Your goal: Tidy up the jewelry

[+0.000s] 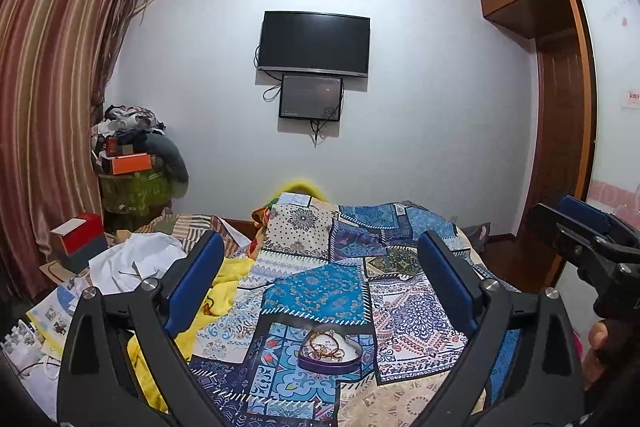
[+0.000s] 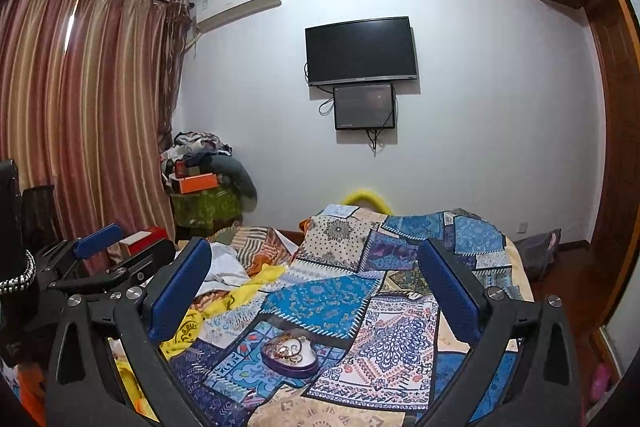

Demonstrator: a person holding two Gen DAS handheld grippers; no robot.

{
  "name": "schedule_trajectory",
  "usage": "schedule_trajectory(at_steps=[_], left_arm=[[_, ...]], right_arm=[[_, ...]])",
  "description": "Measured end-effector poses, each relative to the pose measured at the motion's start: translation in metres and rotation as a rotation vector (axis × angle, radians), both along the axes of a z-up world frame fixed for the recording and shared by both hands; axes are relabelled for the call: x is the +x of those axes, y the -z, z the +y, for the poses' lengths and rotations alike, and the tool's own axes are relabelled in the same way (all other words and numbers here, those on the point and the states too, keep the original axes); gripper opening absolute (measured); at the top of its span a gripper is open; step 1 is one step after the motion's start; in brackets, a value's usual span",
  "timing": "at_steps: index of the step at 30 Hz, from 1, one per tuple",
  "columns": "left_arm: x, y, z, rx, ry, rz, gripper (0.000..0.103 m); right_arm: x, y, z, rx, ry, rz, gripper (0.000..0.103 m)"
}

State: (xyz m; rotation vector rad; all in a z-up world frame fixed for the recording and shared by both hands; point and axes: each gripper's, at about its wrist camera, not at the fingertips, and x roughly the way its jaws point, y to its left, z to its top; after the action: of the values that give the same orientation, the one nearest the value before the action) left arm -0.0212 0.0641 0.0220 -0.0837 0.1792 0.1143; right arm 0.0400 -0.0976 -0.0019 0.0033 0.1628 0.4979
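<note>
Both grippers are up over the bed, and both stand wide open with nothing between their blue pads: the left gripper (image 1: 320, 279) hangs above the patchwork bedspread (image 1: 320, 291), and the right gripper (image 2: 316, 287) is held just beside it, level with it, equally empty. Down on the bedspread, right between the two of them, sits the heart-shaped box (image 1: 331, 361), purple-walled with a pale lining and no lid on it, and in it lies the jewelry (image 1: 325, 347), a small tangle of gold-coloured loops with something pale and round among them. From the right wrist view the same box (image 2: 291, 357) shows the loops heaped toward the middle rather than laid out apart. So where does the job stand? Hard to call: the jewelry is in the box, which is where a tidy-up would leave it, yet it sits in a knot, which would equally suit pieces waiting to be lifted out and sorted. I can see no loose pieces on the cloth around the box, though the busy print could hide a thin chain. No lid shows in either view. Neither gripper touches the box; both are well above it. Off to the left lie a yellow cloth (image 1: 224, 287) and white fabric (image 1: 132, 263), clear of the box.
</note>
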Motion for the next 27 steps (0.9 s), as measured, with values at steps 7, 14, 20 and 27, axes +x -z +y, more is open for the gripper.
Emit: schedule_trajectory(at_steps=[7, 14, 20, 27], left_arm=[[0.0014, 0.0015, -0.0003, -0.002, 0.000, 0.002, 0.101], [0.0017, 0.0030, 0.0005, -0.008, 0.002, 0.008, 0.101], [0.0039, 0.0029, 0.0026, -0.009, 0.002, 0.010, 0.102], [0.0043, 0.0040, 0.0046, -0.016, 0.004, 0.013, 0.102]], right_arm=[[-0.0002, -0.0007, -0.0009, -0.001, -0.001, 0.002, 0.102], [-0.0008, -0.0027, -0.0032, 0.000, 0.001, 0.004, 0.102], [0.0009, -0.0012, -0.0018, -0.001, 0.002, 0.010, 0.102], [0.0012, -0.0007, -0.0025, -0.003, 0.000, 0.013, 0.102]])
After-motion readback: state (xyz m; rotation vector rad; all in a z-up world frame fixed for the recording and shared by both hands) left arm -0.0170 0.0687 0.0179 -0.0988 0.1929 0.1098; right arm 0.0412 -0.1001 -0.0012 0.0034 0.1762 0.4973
